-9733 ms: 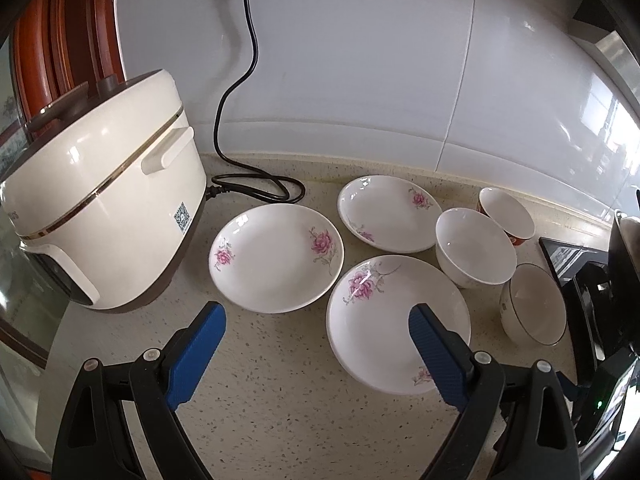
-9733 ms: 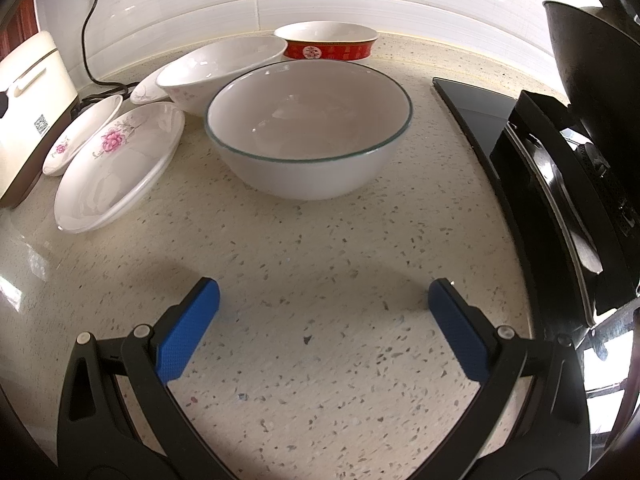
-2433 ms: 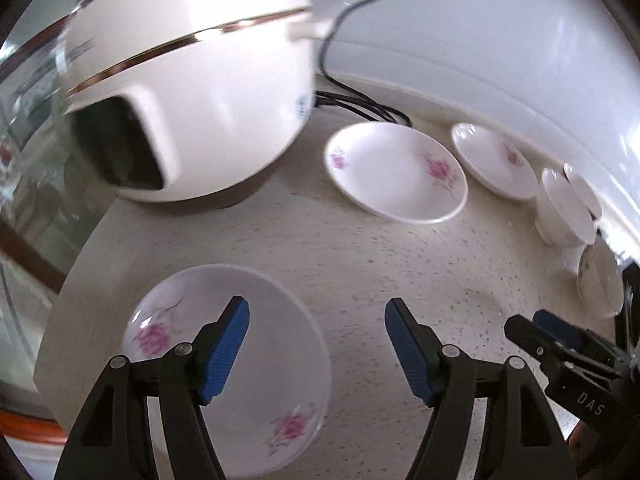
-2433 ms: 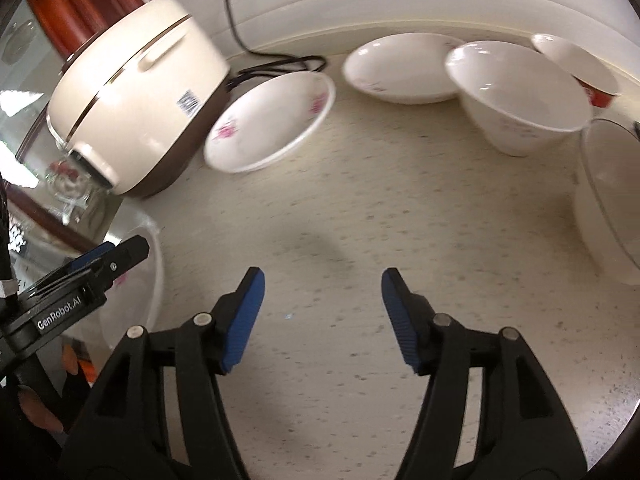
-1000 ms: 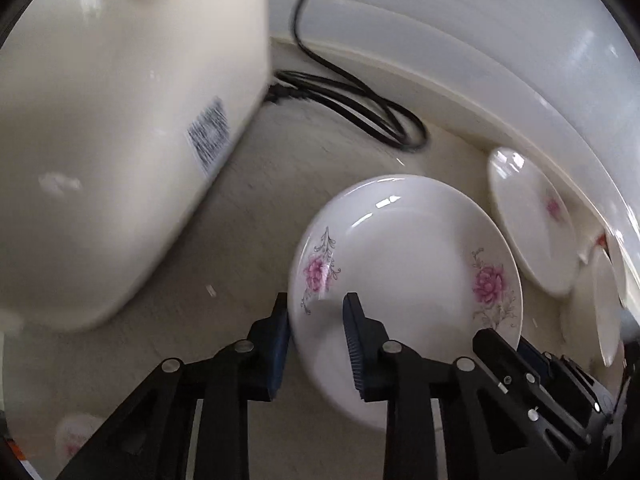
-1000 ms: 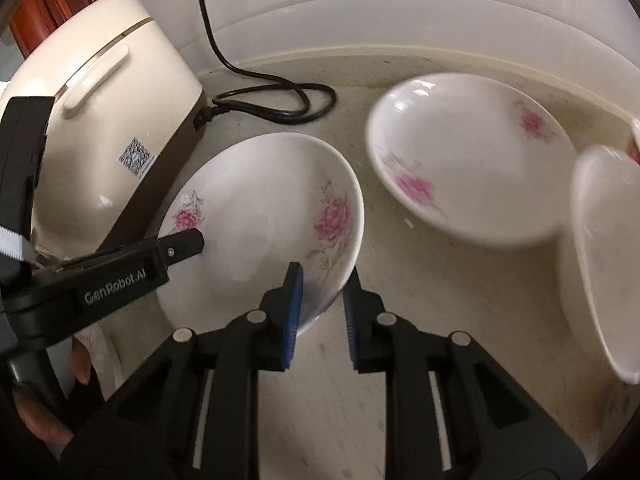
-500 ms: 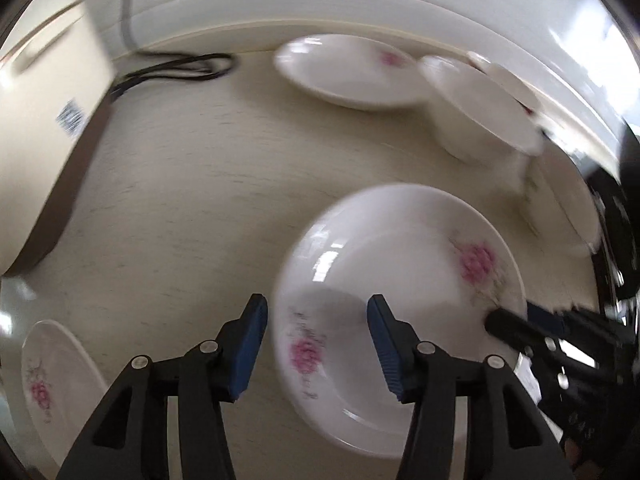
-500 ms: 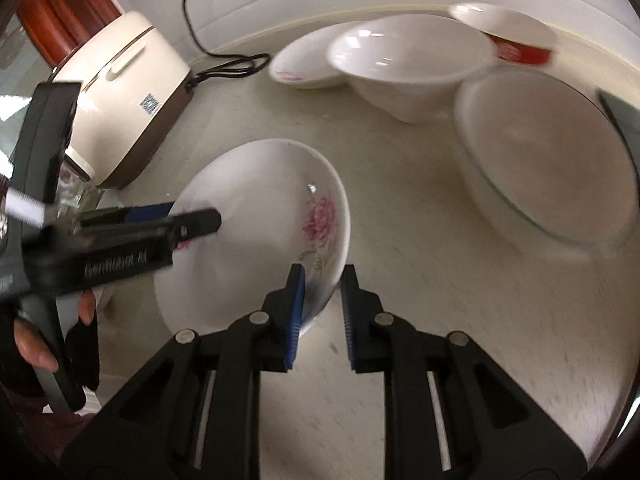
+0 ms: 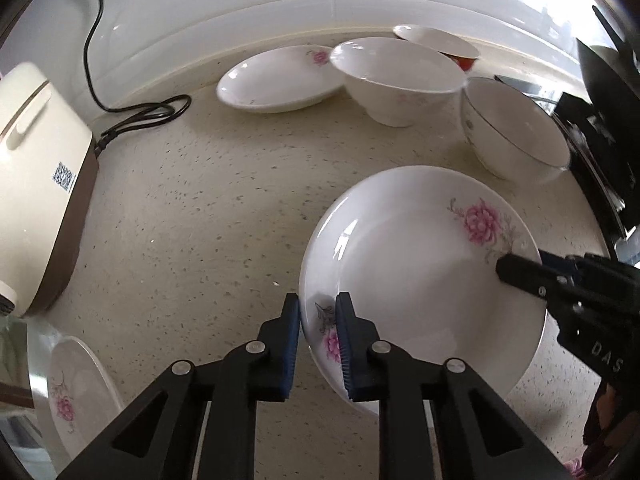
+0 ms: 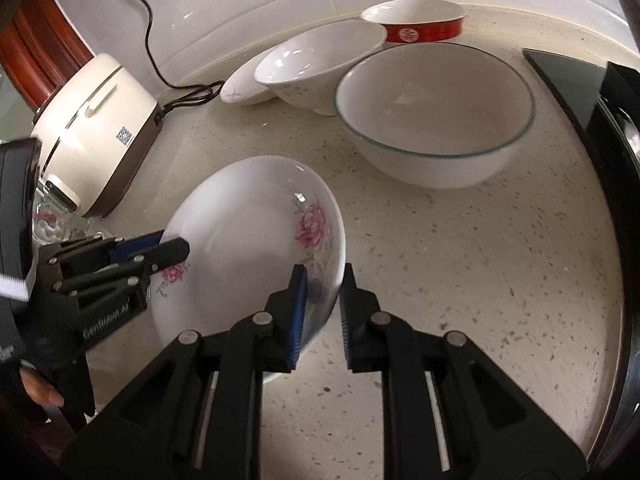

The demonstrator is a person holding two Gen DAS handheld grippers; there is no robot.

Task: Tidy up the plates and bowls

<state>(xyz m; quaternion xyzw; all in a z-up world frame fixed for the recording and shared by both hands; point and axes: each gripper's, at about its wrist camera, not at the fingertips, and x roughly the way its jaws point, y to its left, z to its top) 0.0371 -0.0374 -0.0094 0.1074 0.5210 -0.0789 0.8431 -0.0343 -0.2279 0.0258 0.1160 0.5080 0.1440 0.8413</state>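
Note:
A white plate with pink flowers [image 9: 420, 280] [image 10: 248, 232] hangs tilted just above the speckled counter, held from two sides. My left gripper [image 9: 318, 336] [image 10: 160, 248] has the plate's near-left rim between its blue pads, and its jaws are closing on it. At the opposite rim my right gripper [image 10: 323, 312] [image 9: 516, 272] is shut on the plate. A second flowered plate [image 9: 276, 80] lies at the back by the wall. A third one [image 9: 76, 392] sits at the counter's lower left edge. Three bowls stand nearby: a plain white one [image 9: 396, 76], a red one [image 10: 416, 24] and a green-rimmed one [image 10: 436, 120].
A cream rice cooker [image 9: 36, 184] stands at the left with its black cord [image 9: 140, 116] coiled toward the wall. A black stove [image 9: 592, 152] borders the counter on the right. White tiles close off the back. A hand [image 10: 36, 388] grips the left tool.
The plate has been carried away from the rice cooker toward the bowls. Half a second ago the left jaws stood apart around the rim; now they are closed on it.

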